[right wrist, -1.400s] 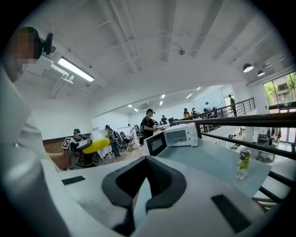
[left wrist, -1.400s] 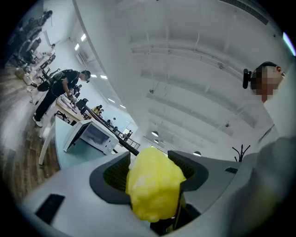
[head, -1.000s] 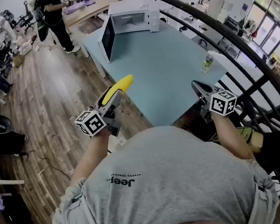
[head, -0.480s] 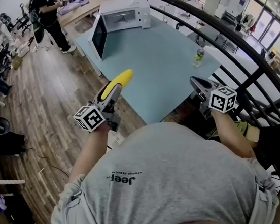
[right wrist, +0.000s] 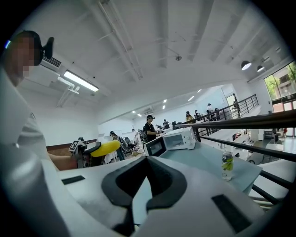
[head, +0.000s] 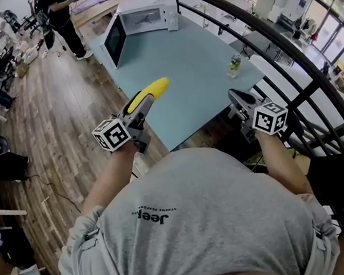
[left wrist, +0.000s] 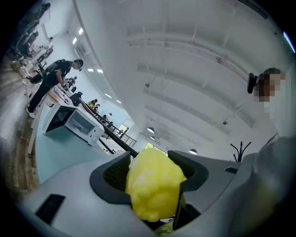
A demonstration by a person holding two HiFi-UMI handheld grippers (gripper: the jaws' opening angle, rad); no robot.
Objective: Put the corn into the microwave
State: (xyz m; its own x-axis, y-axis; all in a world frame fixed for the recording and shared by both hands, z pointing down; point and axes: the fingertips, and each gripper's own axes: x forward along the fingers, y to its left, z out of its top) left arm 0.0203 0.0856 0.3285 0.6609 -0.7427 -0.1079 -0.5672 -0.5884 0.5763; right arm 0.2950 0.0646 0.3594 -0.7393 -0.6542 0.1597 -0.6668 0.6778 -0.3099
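Corn, a yellow cob, is gripped by one end in my left tool, free end aimed across the pale blue tabletop at the open white microwave for loading, I judge, while my right tool is closed, empty.

Rear of corn inside jaws

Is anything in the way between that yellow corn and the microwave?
Nothing visible. The table between the corn and the microwave is bare, its door stands open, and the can sits off to the right.
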